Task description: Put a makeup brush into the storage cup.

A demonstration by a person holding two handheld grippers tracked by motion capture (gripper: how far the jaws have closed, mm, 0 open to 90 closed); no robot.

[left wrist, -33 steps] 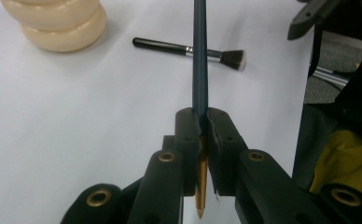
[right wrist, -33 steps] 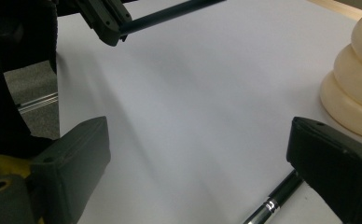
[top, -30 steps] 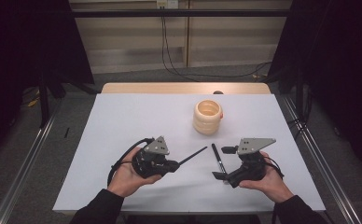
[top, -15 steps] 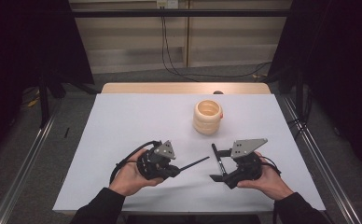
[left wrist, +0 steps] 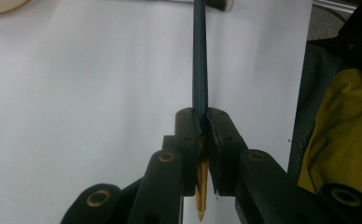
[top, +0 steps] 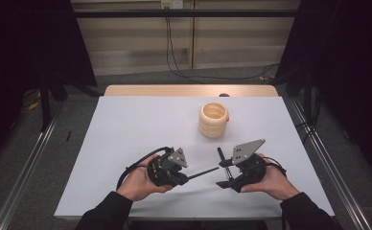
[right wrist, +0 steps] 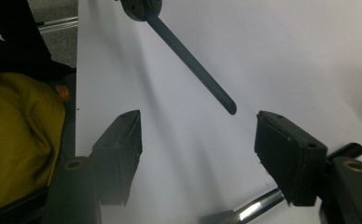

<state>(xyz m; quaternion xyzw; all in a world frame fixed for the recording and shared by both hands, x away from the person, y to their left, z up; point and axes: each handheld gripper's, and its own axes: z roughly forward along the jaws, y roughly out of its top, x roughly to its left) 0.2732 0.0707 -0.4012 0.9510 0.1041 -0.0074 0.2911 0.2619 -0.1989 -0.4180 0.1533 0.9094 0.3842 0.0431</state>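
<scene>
The left claw (top: 186,176) clamped one dark pencil (left wrist: 199,60) near its sharpened tip, blunt end aimed across the white surface (top: 141,124) for a hand-over. The right claw (top: 226,176) had just been closing, half-open, nothing gripped. One second pen (top: 224,163) lay beneath; one cream cup (top: 213,120) stood beyond.

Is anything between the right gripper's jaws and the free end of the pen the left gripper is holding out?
Nothing visible. The left gripper is shut on the pen; its free end hangs just ahead of the right gripper, whose jaws have just been closing, nothing between them yet.
</scene>
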